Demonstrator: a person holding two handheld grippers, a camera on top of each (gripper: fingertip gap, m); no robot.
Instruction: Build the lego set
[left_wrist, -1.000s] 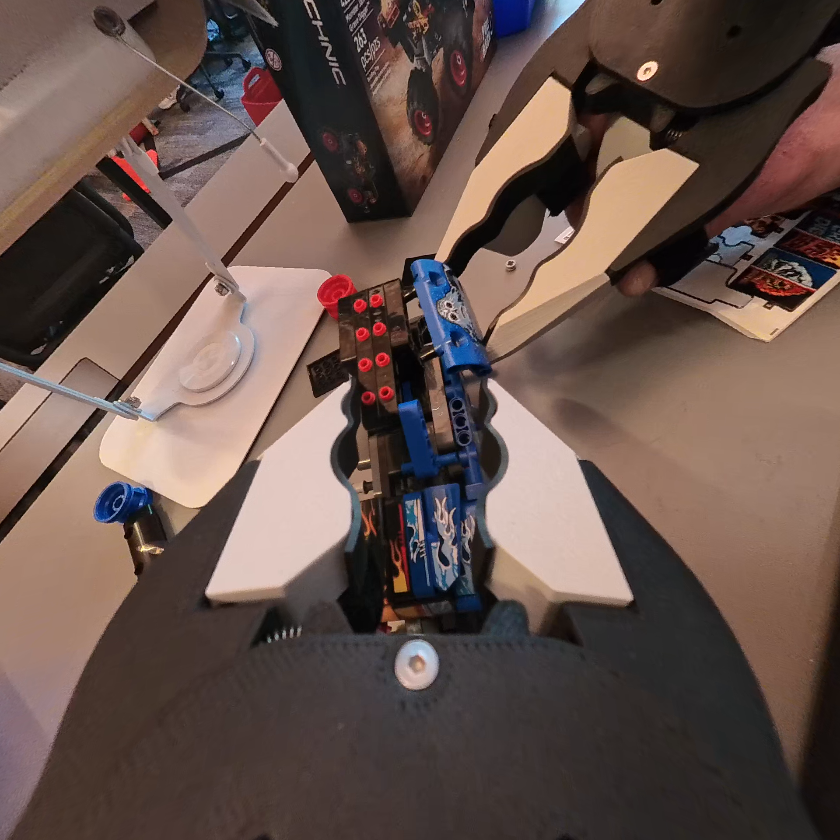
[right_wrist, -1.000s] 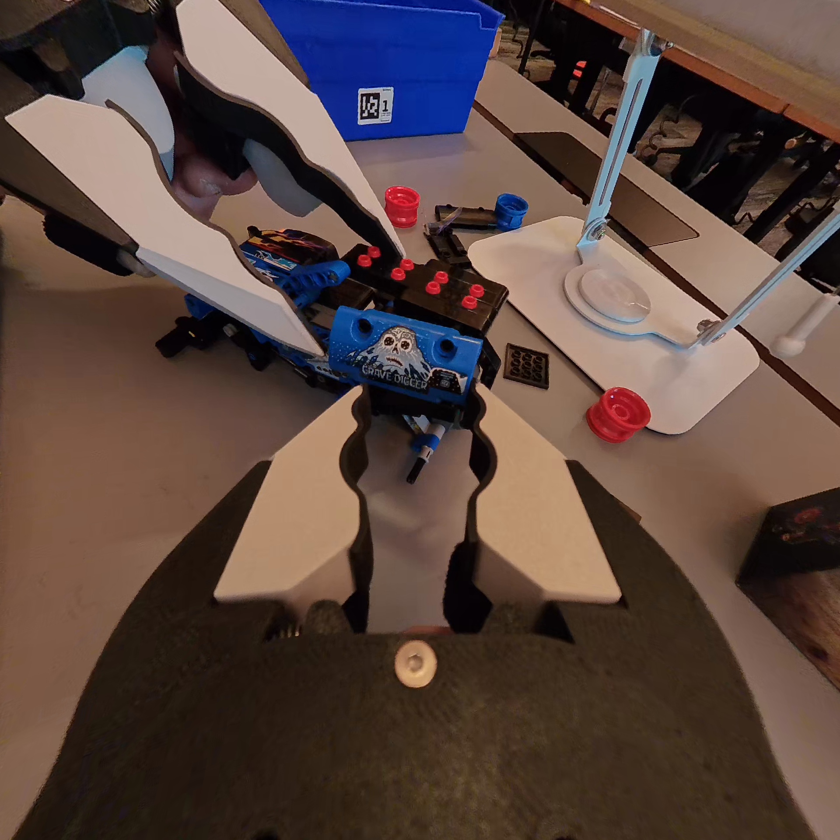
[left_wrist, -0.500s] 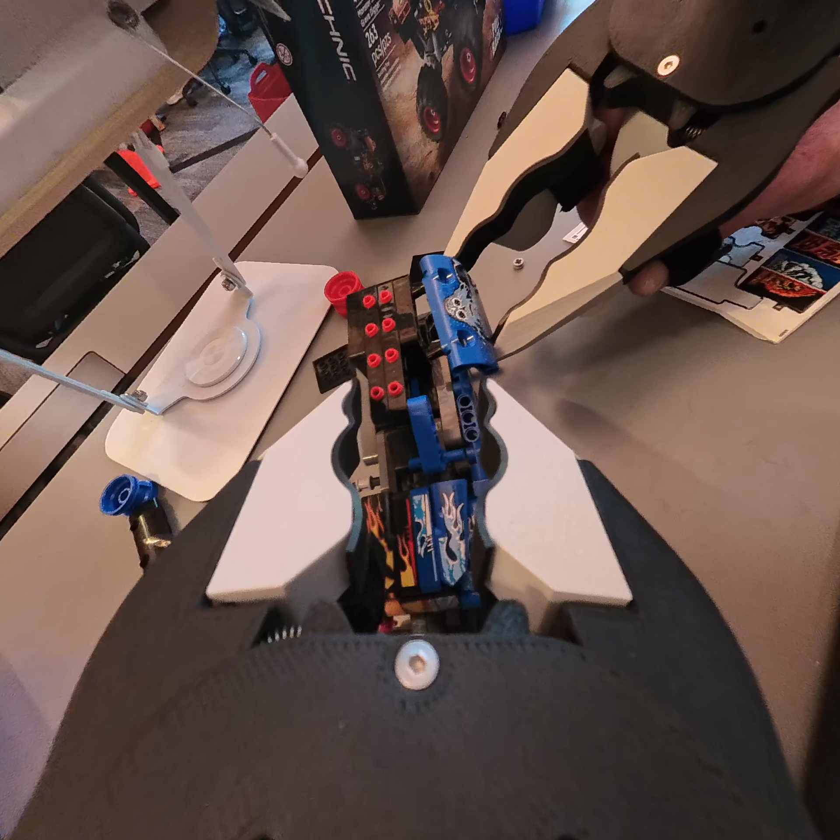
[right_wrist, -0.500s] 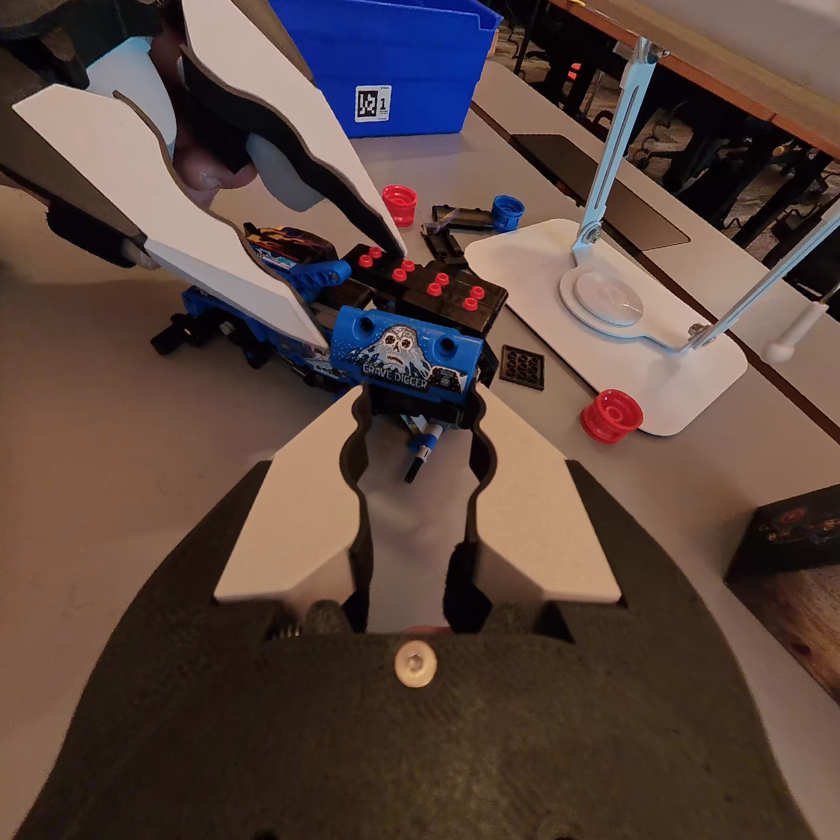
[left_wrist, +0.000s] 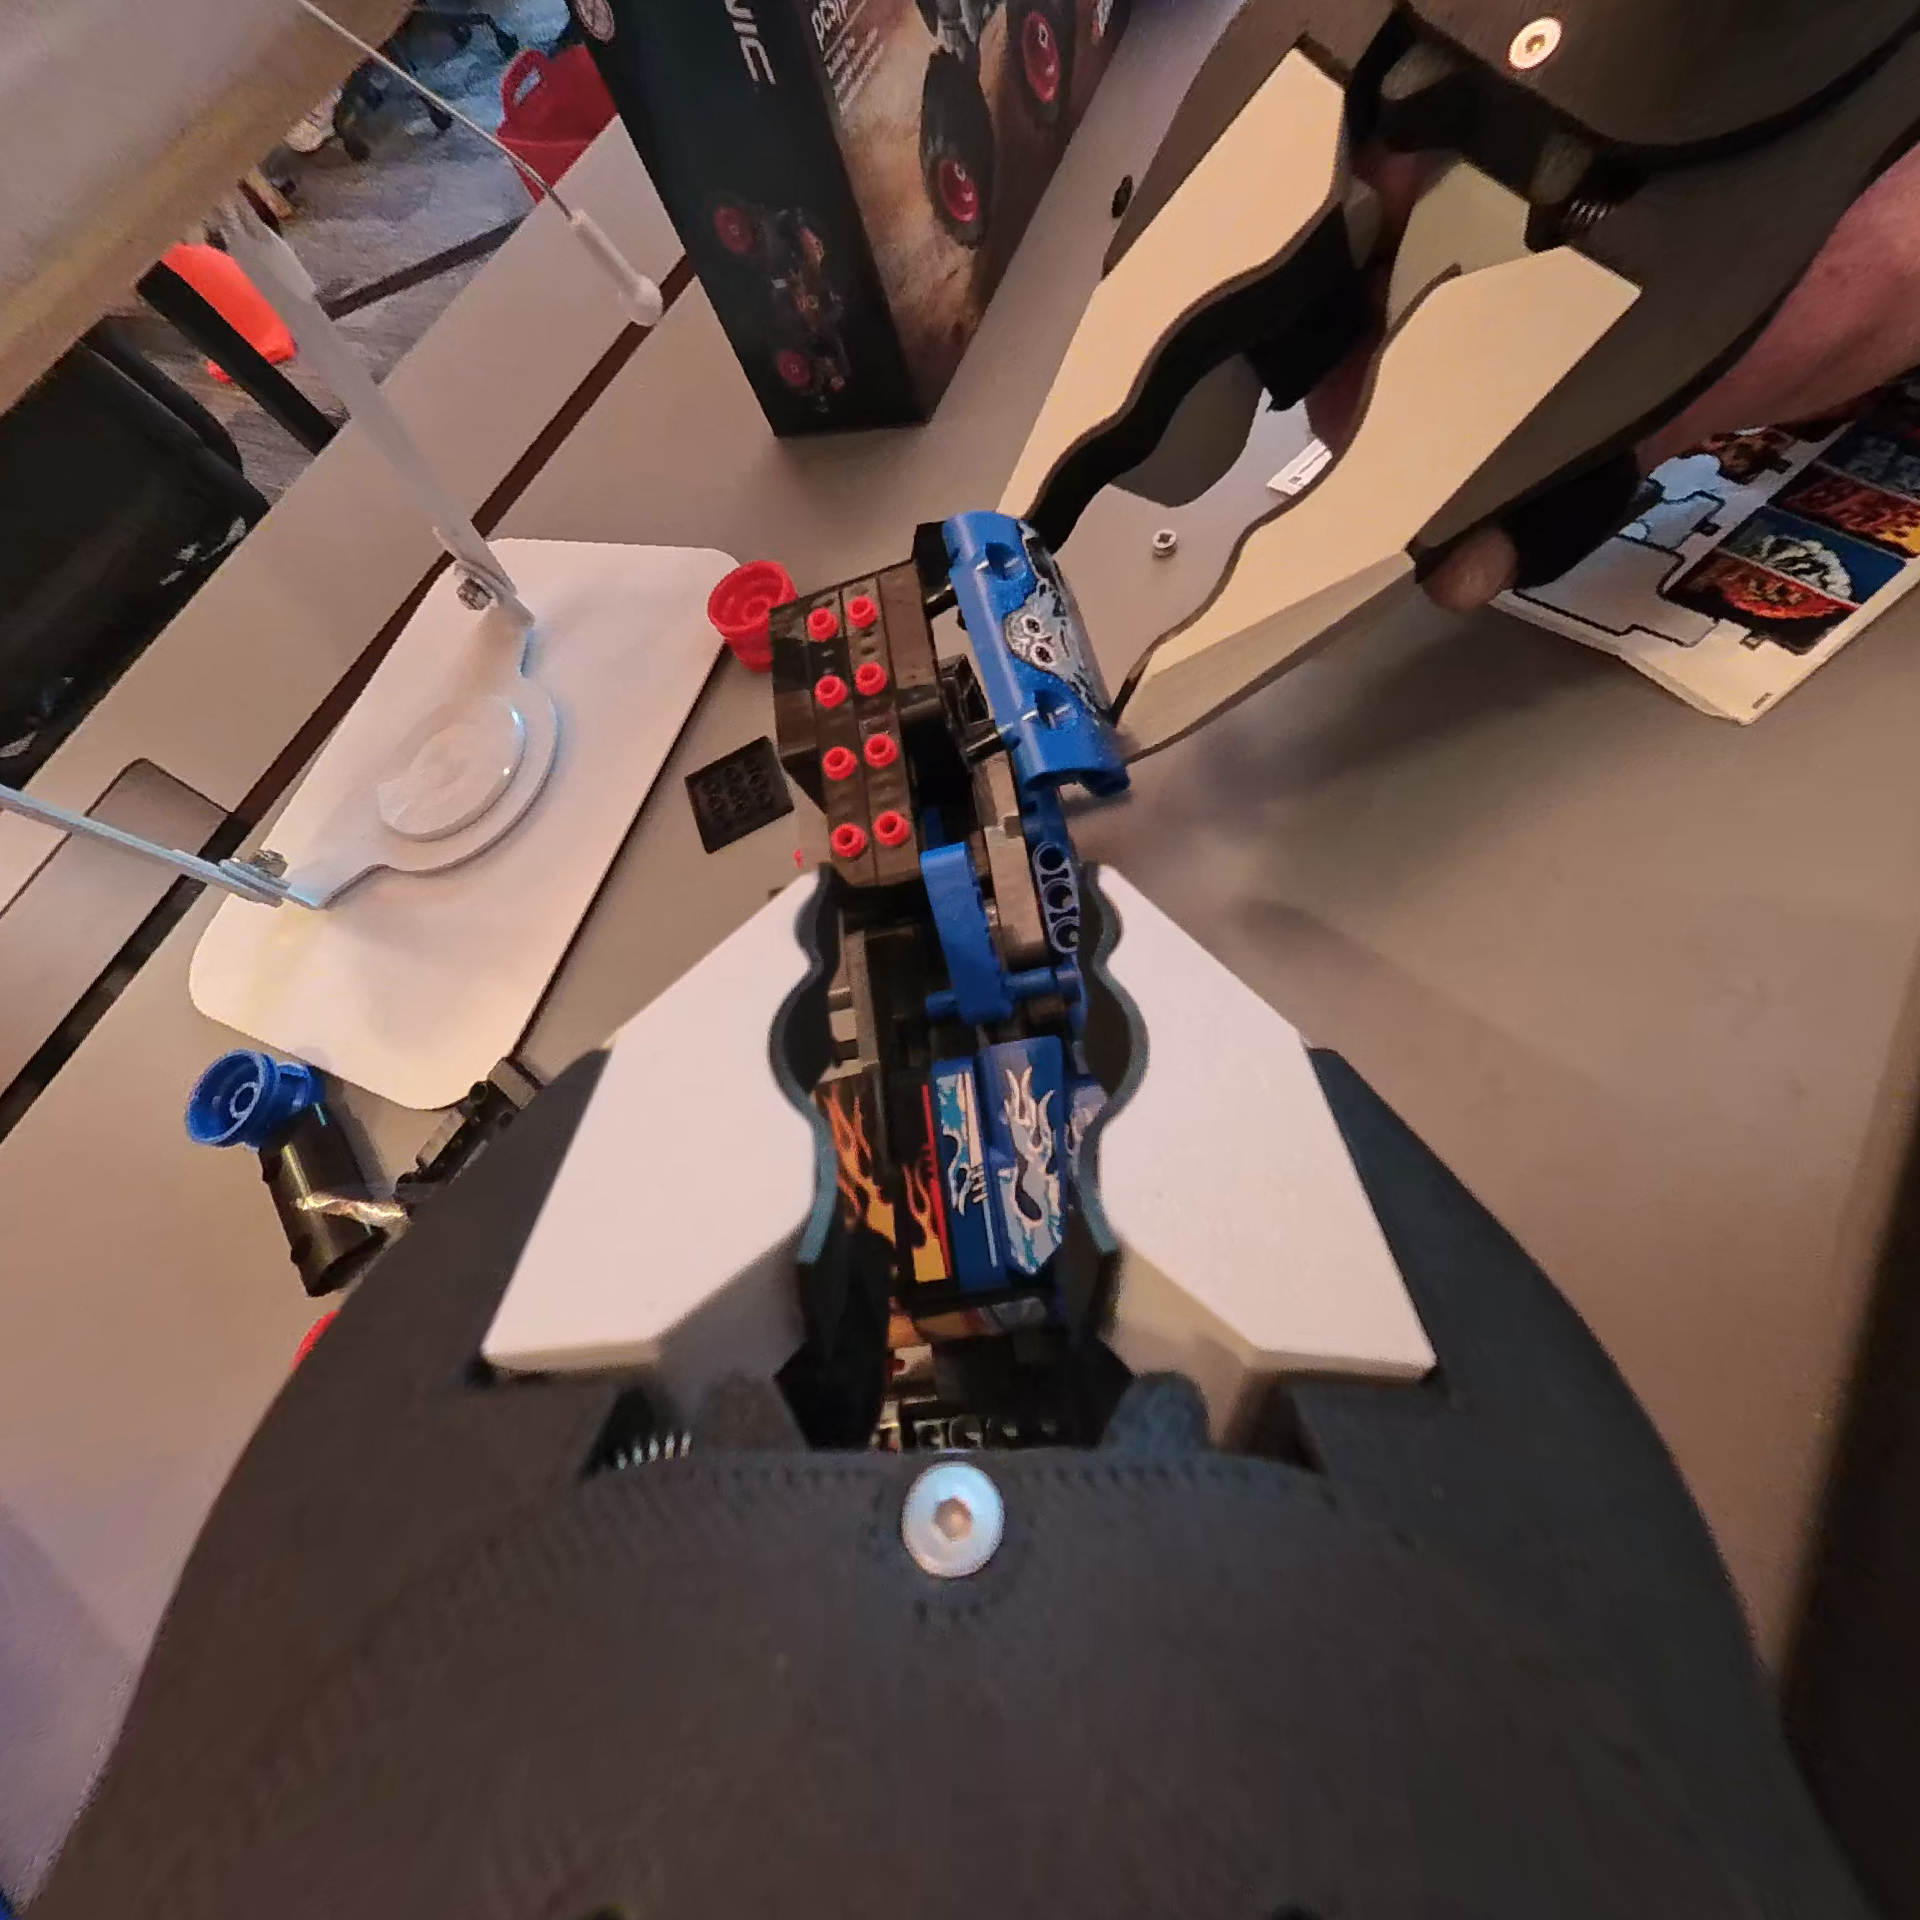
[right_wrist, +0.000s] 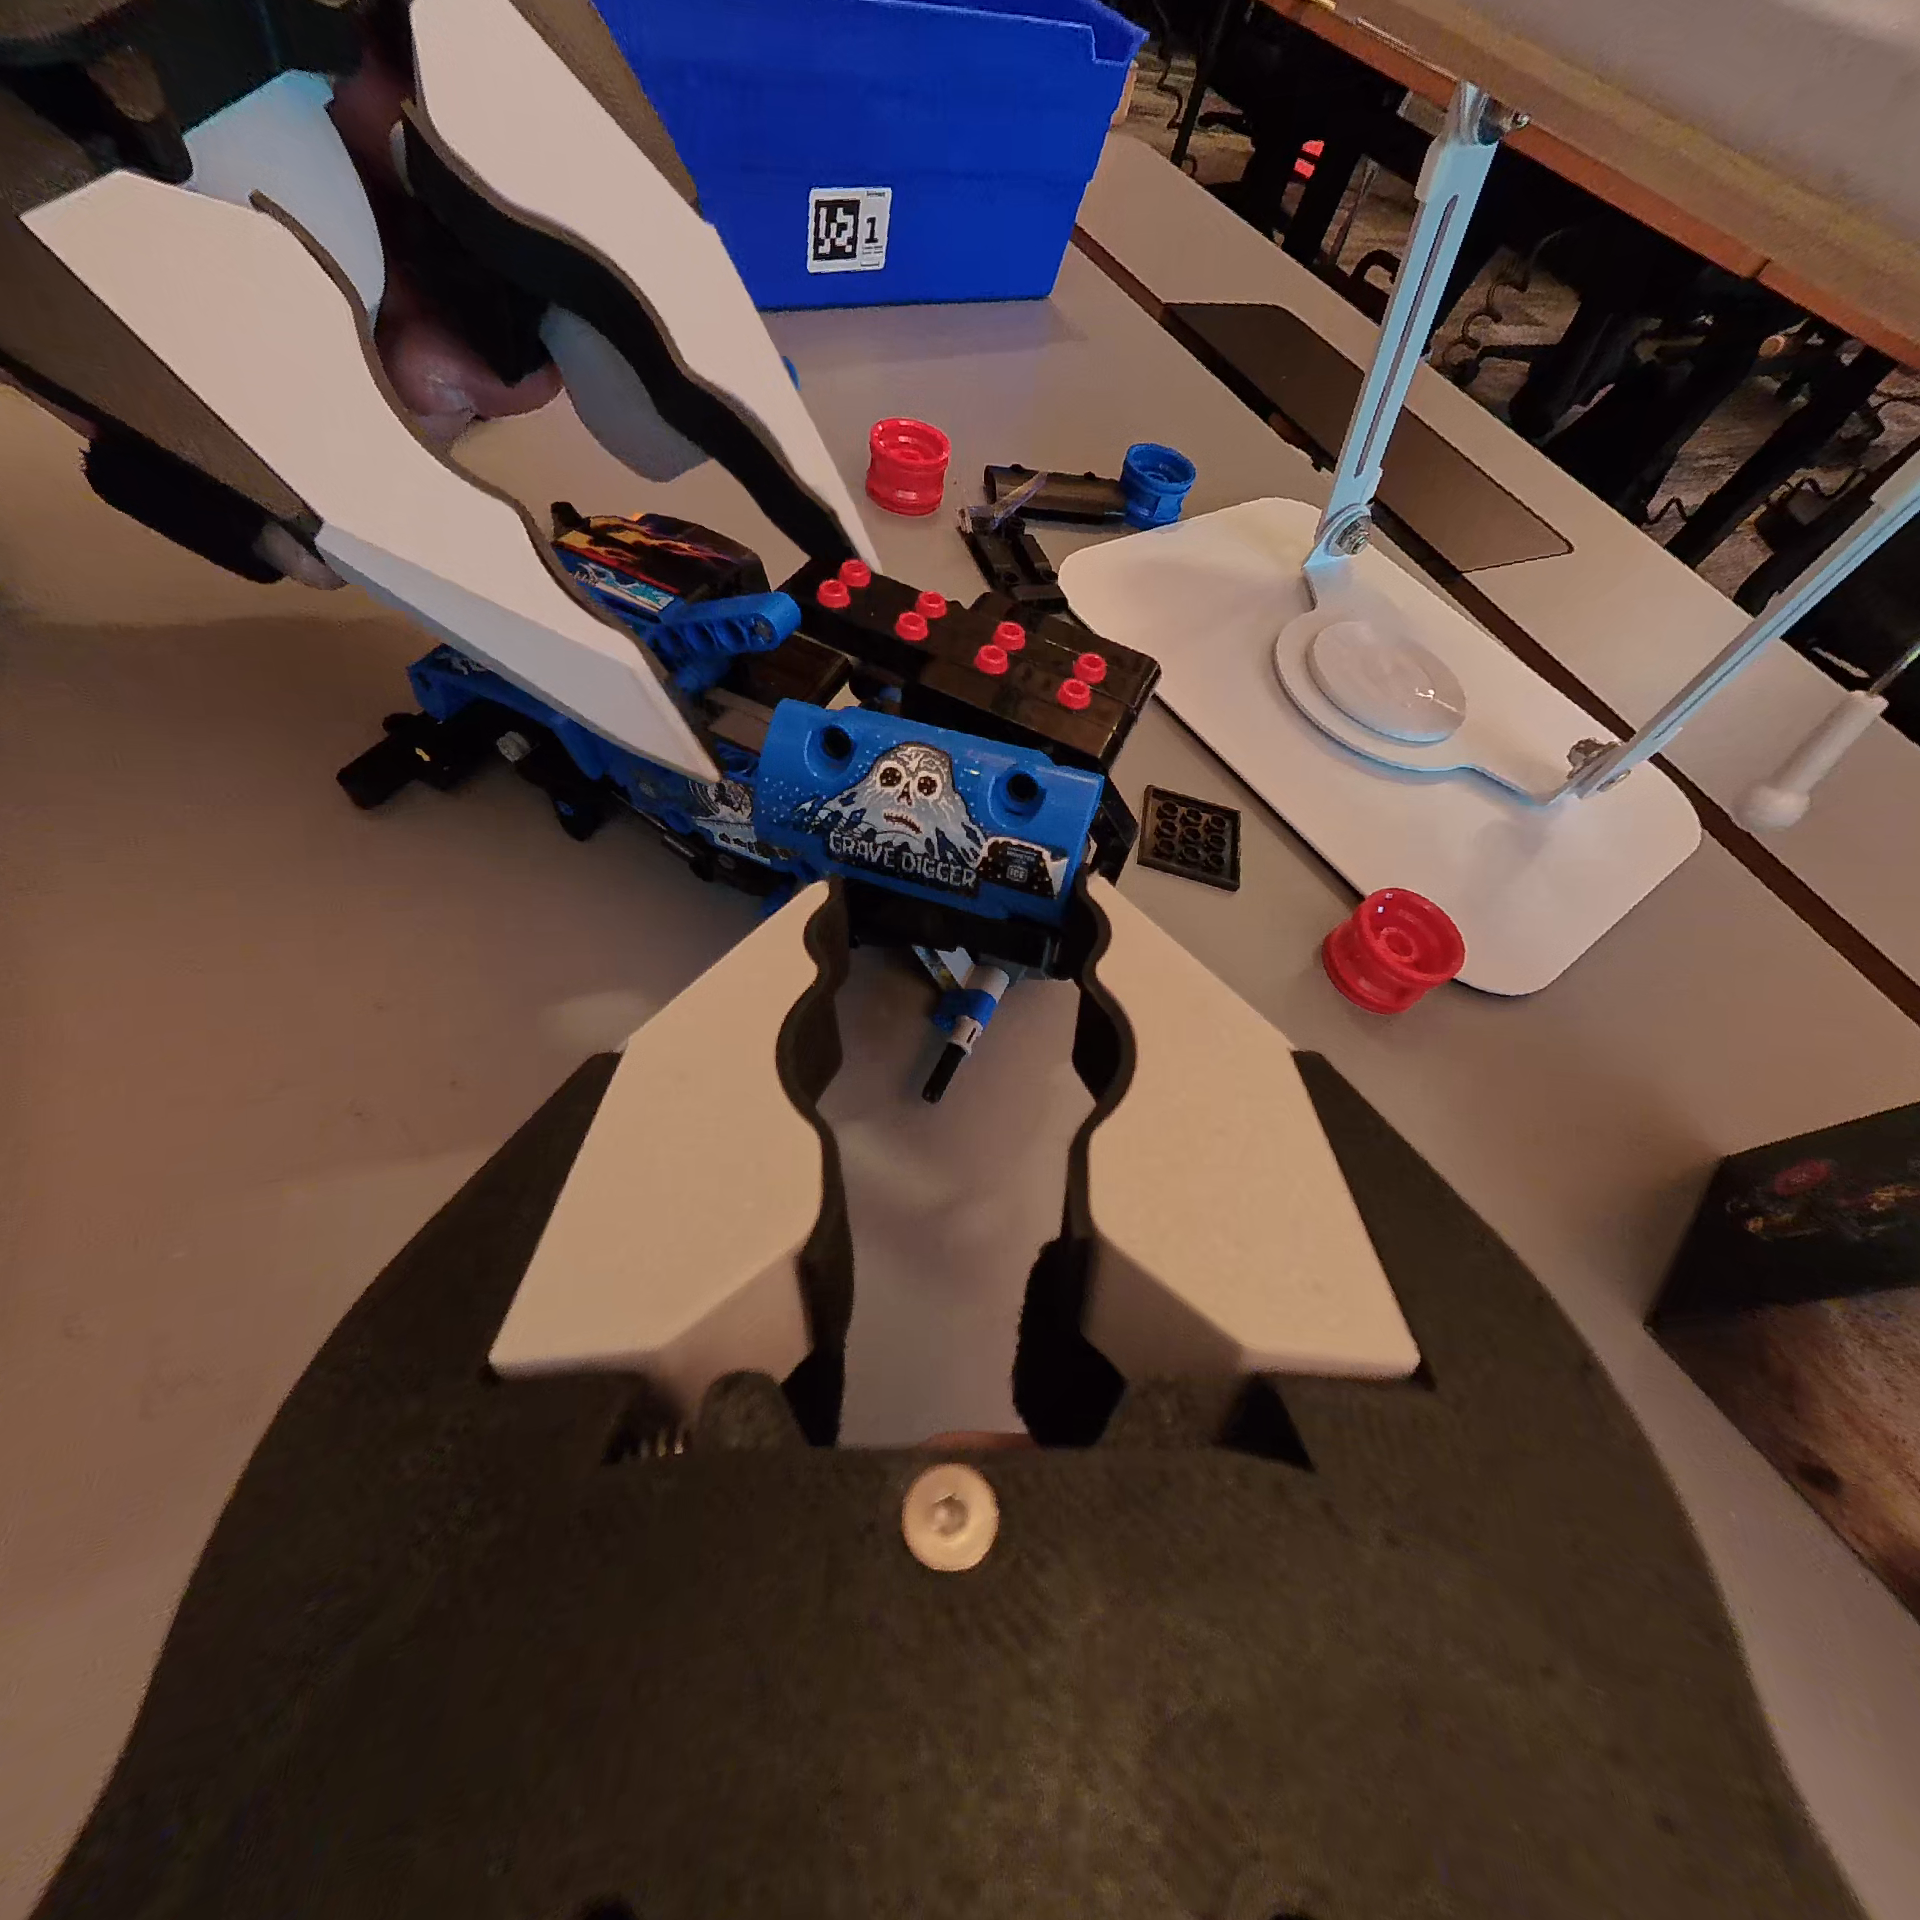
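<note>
The left gripper (left_wrist: 951, 914) is clamped on the truck model (left_wrist: 935, 935); both fingers press against its sides, and the model runs between them from the gripper body out past the tips. The model rests on the grey table (left_wrist: 1455, 1039).

The right gripper (right_wrist: 951, 904) has its fingertips on the two ends of the dark block just under the blue panel (right_wrist: 925, 805) at the model's end. The panel itself lies just beyond the tips. Whether the fingers press the block or only touch it cannot be told.

Markings:
- The blue panel carries a skull picture and printed lettering.
- The rear of the model carries flame stickers (left_wrist: 914, 1184), orange on black and white on blue.
- The blue bin (right_wrist: 862, 145) carries one square coded label (right_wrist: 849, 230).
- The product box (left_wrist: 831, 187) shows a truck picture and printed text.
- The sticker sheet (left_wrist: 1787, 540) lies at the far right of the left wrist view.

Counts:
- Red studs (right_wrist: 992, 657) on the black top of the model: eight.
- Loose red wheel hubs: two, one near the bin (right_wrist: 907, 464) and one at the edge of the white stand base (right_wrist: 1392, 948).
- Loose blue wheel hub (right_wrist: 1156, 483): one, touching a black part (right_wrist: 1049, 490).
- Black square plate (right_wrist: 1190, 836): one, beside the model.
- White stand base (right_wrist: 1382, 748): one, with two metal struts rising from it.
</note>
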